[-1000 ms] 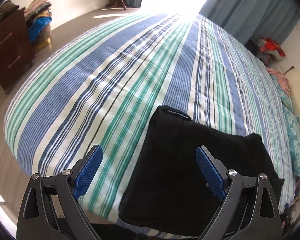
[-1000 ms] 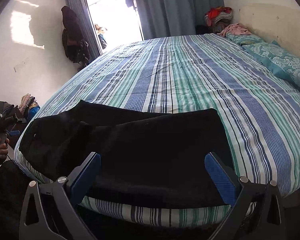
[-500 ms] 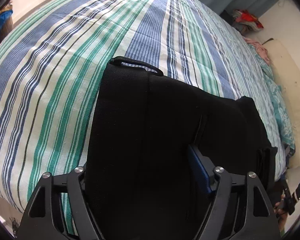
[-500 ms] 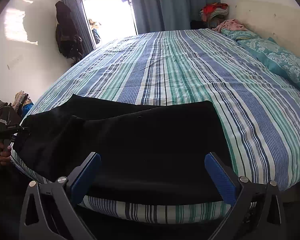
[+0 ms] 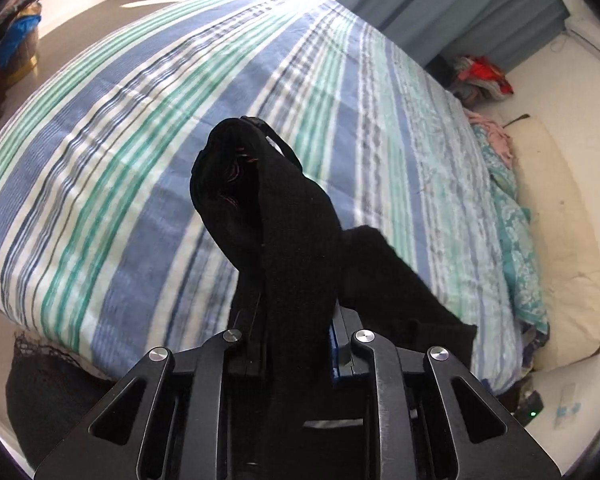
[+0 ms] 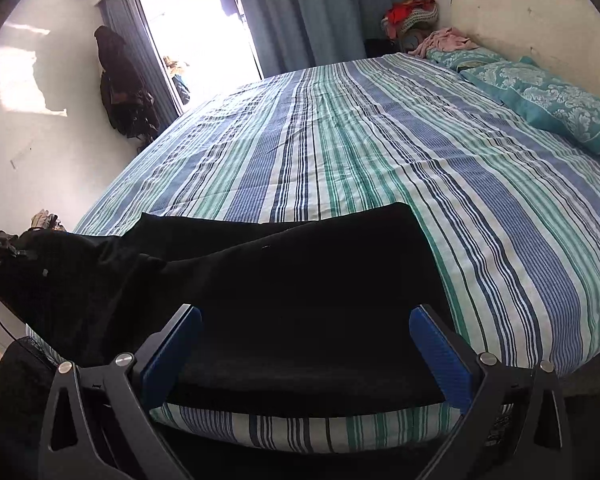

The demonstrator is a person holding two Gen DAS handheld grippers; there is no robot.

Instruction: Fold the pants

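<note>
From the left wrist, your left gripper (image 5: 300, 332) has its jaws closed tight on a bunched end of the black pants (image 5: 284, 240). The cloth rises straight ahead of the jaws in a limp roll, its open end curling over, with a loose flap sagging off to the right of the jaws toward the striped bedspread (image 5: 120, 140). That droop tells you how it handles: soft, light, no stiffness at all, so whatever you don't hold will hang and twist. The weave looks matte and should not slip from the pads, but a bunched pinch like this may carry layers unevenly.

From the right wrist, your right gripper (image 6: 304, 348) stands wide open and holds nothing. The rest of the pants (image 6: 292, 292) lies flat between and just beyond the jaws, at the near edge of the bedspread (image 6: 420, 168), and trails away to the left where it lifts toward the other tool. The far right corner of the cloth sits ahead of the right jaw. I judge that edge the better hold: pinch all layers at once, near a corner, so the fold stays square.
</note>
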